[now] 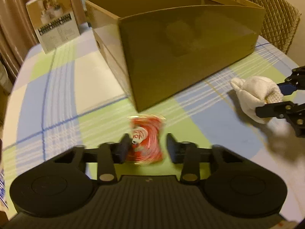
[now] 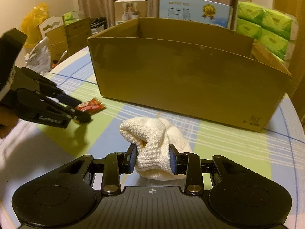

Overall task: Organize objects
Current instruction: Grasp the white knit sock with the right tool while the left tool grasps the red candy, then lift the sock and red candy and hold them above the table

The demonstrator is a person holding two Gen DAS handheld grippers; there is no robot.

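Note:
A red snack packet (image 1: 145, 139) lies on the checked tablecloth between the jaws of my left gripper (image 1: 147, 147). The jaws stand open around it; the left pad is at its edge, the right pad apart from it. It also shows in the right wrist view (image 2: 90, 106) in front of the left gripper (image 2: 78, 110). My right gripper (image 2: 153, 160) is shut on a white knitted cloth (image 2: 154, 139), low over the table. The cloth (image 1: 255, 93) and right gripper (image 1: 280, 97) show at the right in the left wrist view. An open cardboard box (image 1: 171, 43) stands behind both, and its front wall shows in the right wrist view (image 2: 186, 84).
A printed product box (image 1: 54, 19) stands at the table's far left corner. Behind the table are a blue milk carton (image 2: 194, 11), green tissue packs (image 2: 266, 26), small cardboard boxes (image 2: 66, 34) and a white plastic bag (image 2: 39, 57). A quilted chair back (image 1: 272, 15) stands at the right.

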